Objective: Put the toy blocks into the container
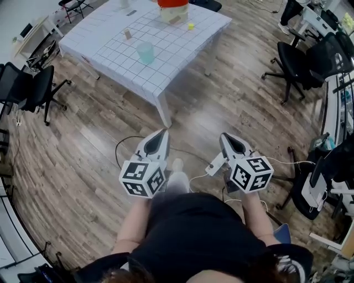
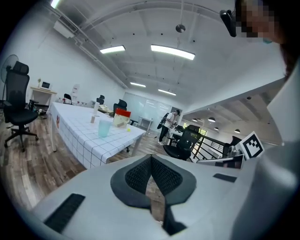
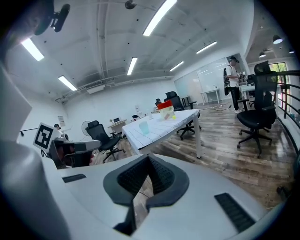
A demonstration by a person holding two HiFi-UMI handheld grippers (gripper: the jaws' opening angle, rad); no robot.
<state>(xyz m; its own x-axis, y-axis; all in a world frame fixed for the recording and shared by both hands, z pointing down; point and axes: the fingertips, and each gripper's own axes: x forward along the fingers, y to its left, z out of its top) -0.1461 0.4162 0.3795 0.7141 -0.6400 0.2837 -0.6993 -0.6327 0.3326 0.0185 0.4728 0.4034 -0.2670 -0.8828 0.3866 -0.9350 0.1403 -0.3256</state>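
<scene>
Wood floor open between us and table; table corner nearest us. Office chairs stand at room's sides. We hold left gripper and right gripper side by side, tipped slightly down toward table, both jaws pressed together, nothing between. Container and toy block well apart on far tabletop, teal cup nearer us.
</scene>
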